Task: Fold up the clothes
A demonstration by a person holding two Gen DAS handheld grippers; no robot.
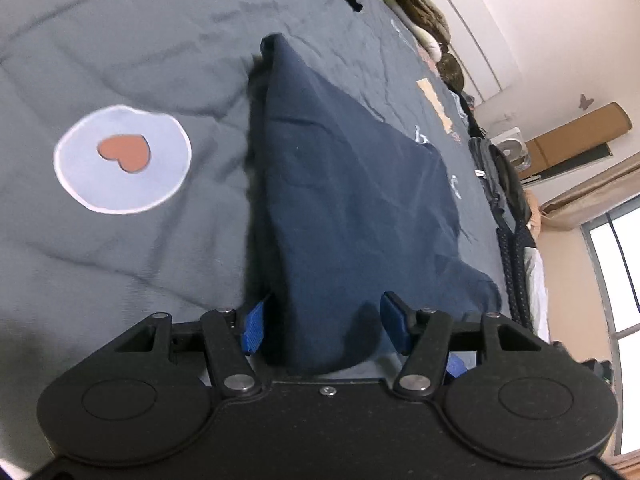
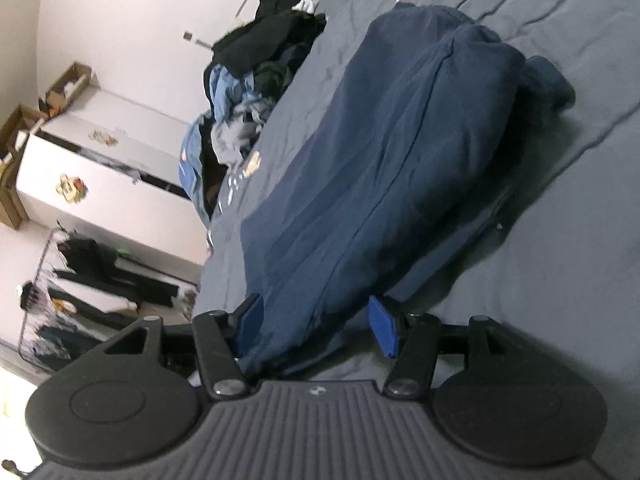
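A dark navy garment [image 1: 340,184] lies folded lengthwise on the grey bedspread [image 1: 132,264]. In the left wrist view its near end runs between the blue pads [image 1: 253,324] of my left gripper [image 1: 324,322]. The jaws stand apart and neither pad presses the cloth. In the right wrist view the same garment [image 2: 392,160] stretches away as a long bundle. Its near end sits between the fingers of my right gripper [image 2: 316,324]. The left pad [image 2: 249,318] is against the fabric and the right pad [image 2: 383,330] stands clear of it.
A pale round patch with a red heart [image 1: 122,160] is printed on the bedspread left of the garment. A heap of mixed clothes [image 2: 256,92] lies at the bed's far edge. White cabinets [image 2: 100,168] and a clothes rack [image 2: 92,280] stand beyond the bed.
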